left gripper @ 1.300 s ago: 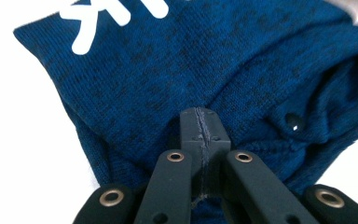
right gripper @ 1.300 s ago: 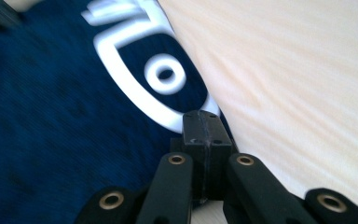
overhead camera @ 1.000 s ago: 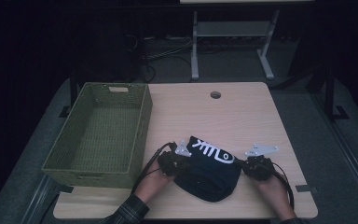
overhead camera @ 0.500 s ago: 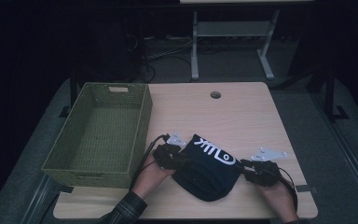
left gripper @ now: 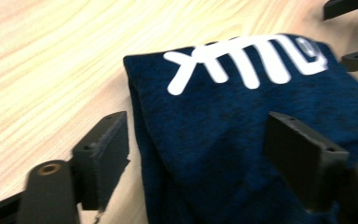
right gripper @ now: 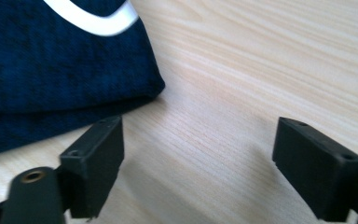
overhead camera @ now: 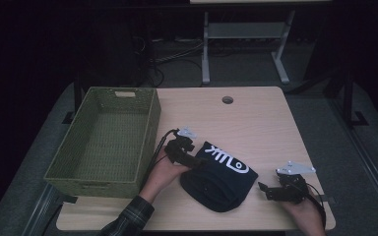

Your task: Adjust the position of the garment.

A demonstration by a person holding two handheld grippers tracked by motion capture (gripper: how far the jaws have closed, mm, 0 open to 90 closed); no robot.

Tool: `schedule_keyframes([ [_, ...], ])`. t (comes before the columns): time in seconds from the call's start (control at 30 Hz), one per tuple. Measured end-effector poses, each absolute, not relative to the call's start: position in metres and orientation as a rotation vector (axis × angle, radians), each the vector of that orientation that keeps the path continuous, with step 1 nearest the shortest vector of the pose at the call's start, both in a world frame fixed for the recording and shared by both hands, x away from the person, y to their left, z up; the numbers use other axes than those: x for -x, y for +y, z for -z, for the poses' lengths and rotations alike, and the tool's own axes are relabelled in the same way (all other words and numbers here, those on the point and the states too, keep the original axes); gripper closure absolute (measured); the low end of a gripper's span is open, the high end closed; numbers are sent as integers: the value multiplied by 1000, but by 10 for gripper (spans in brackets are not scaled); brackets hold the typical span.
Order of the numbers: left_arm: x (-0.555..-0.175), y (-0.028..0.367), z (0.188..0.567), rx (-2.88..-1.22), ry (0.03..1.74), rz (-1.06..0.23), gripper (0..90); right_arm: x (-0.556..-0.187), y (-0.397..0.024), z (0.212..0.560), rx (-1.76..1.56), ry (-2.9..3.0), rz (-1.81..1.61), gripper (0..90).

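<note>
Pale wooden counter point(overhead camera: 256, 123), bearing a woven green rectangular basket point(overhead camera: 106, 140) at left. Folded dark-blue cloth with white print point(overhead camera: 221, 179) lying beside it. Left hand-held gripper point(overhead camera: 197, 161) just spread over the cloth; right hand-held gripper point(overhead camera: 265, 189) just spread, clear of it.

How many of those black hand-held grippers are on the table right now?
2. The left hand-held gripper is at the near-left edge of the folded dark blue shirt, jaws open over the cloth. The right hand-held gripper sits just off the shirt's right edge, jaws open over the bare table.
</note>
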State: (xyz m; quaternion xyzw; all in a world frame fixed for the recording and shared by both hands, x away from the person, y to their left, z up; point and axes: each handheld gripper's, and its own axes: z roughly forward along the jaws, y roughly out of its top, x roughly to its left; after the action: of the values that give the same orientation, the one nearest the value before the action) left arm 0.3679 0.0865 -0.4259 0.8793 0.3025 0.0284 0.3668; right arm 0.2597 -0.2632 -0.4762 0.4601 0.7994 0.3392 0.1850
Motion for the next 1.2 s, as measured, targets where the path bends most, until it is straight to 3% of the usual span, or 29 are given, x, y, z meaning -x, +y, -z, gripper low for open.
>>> schedule_keyframes([
  [0.53, -376, 80, 458, -2337, 816, -8, 153, -263, -263, 482, -1297, 2249, -979, 125],
  [0.8, -373, 75, 459, -2372, 810, -60, 158, -263, -263, 482, -1297, 2249, -978, 124],
  [1.03, -371, 76, 456, -2364, 767, 26, 404, -263, -263, 482, -1299, 2247, -977, 124],
  [1.2, -372, 76, 456, -2352, 781, 68, 497, -263, -263, 482, -1300, 2246, -976, 124],
])
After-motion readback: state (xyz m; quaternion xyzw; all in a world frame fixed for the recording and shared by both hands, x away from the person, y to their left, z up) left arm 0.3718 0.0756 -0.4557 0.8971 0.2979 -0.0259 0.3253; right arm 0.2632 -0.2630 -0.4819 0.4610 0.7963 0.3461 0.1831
